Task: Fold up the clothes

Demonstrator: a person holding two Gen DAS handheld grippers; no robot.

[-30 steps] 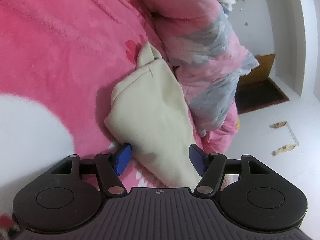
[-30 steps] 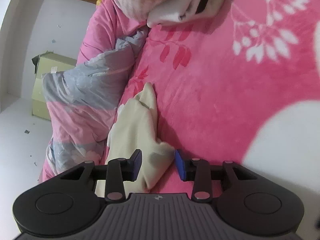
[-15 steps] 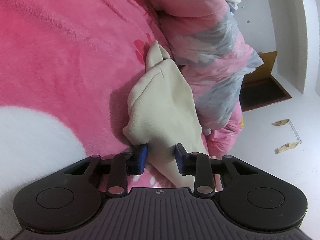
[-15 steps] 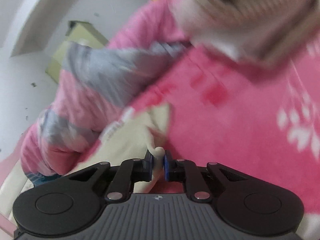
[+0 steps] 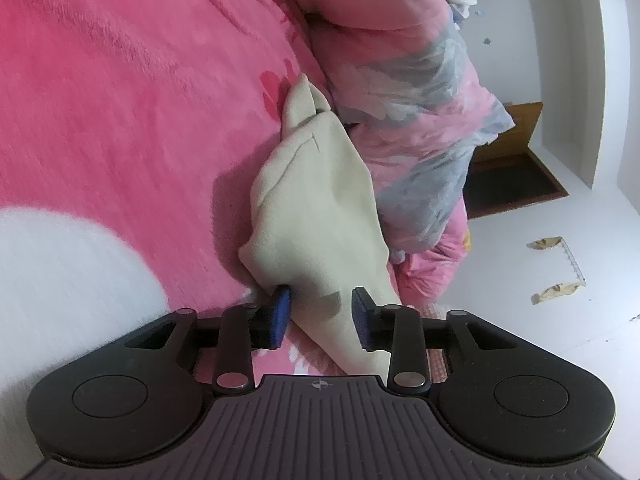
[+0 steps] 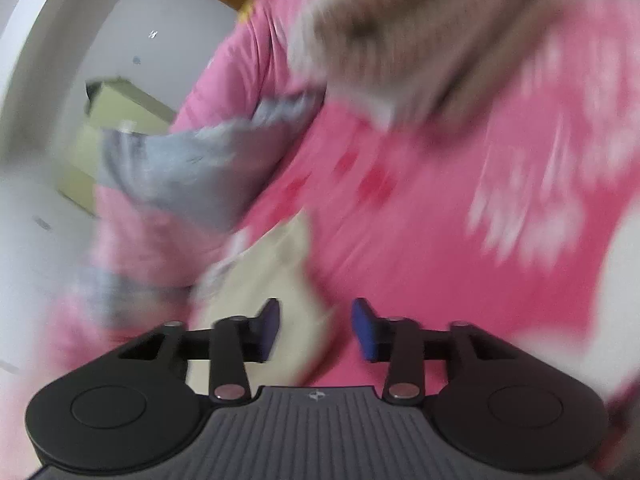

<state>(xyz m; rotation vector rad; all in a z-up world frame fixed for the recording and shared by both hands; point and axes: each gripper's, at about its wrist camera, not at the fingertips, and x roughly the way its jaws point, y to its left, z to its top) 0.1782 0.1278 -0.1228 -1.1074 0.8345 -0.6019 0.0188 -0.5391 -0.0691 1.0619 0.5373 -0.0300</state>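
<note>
A cream garment (image 5: 320, 208) lies crumpled on the pink bed cover (image 5: 120, 100), against a pink and grey quilt (image 5: 420, 120). My left gripper (image 5: 320, 314) is at the garment's near end. Its jaws are opening, with the cloth running between the blue pads (image 5: 282, 308), and I see no pinch on it. The right wrist view is blurred by motion. There my right gripper (image 6: 316, 328) hovers over the other end of the cream garment (image 6: 280, 264). Its jaws are opening too and hold nothing, with cloth lying below the left pad.
The quilt (image 6: 180, 176) is heaped along the bed's edge. A knitted beige piece of clothing (image 6: 420, 40) lies farther up the bed. Beyond the edge are a white floor (image 5: 560, 340) with paper scraps (image 5: 556, 290), a dark doormat (image 5: 516, 184) and a yellow-green box (image 6: 116, 120).
My left gripper closed on the garment's end and has widened again. My right gripper pinched a fold of cloth, then let it go, opened and lifted; its view is now blurred.
</note>
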